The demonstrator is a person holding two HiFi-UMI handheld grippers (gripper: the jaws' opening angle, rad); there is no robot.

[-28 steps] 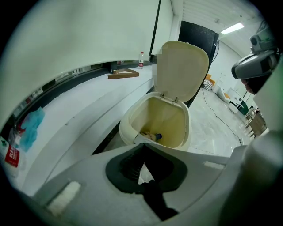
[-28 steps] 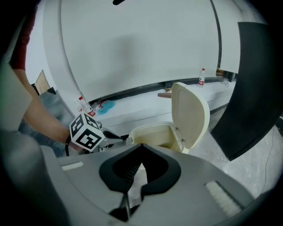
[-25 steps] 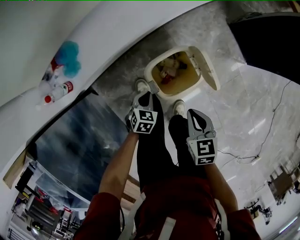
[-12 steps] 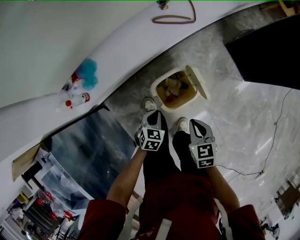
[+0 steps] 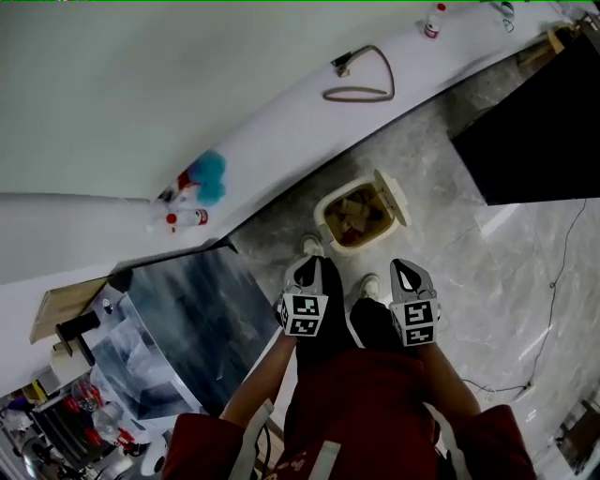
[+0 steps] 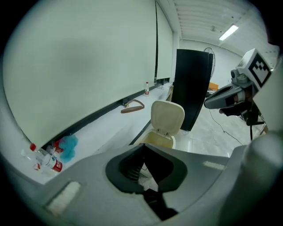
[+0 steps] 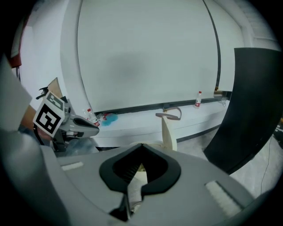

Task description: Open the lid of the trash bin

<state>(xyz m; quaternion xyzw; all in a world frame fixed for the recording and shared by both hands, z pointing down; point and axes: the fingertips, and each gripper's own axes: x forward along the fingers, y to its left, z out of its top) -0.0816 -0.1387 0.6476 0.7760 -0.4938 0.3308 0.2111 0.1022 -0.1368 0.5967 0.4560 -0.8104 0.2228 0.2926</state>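
A grey marble floor (image 5: 487, 272) runs along the front edge of a long white bench (image 5: 281, 103), with a tall black cabinet (image 5: 544, 131) standing at the bench's far right end. The cream trash bin (image 5: 321, 214) sits on the floor just beside the bench's front edge, between the bench and the cabinet, directly ahead of the person's white shoes (image 5: 309, 246). Its lid (image 5: 394, 199) is swung up and stands upright at the back of the bin, on the side nearest the cabinet, leaving the mouth fully exposed. Inside lie crumpled scraps of rubbish, pale, brownish and reddish; what they are cannot be told.

The left gripper (image 5: 312, 266) and the right gripper (image 5: 405, 268) are held side by side above the person's legs, both pointing toward the bin and well short of it. Each claw's jaws are closed tip to tip with nothing between them.

Open floor spreads to the person's right, crossed only by a thin dark cable (image 5: 553, 281). On the bench top, a brown looped strap (image 5: 361, 80) lies near the front edge above the bin. A blue fluffy item (image 5: 211, 178) and red-labelled bottles (image 5: 183, 218) are grouped farther left. A small bottle (image 5: 433, 19) stands toward the far right end.
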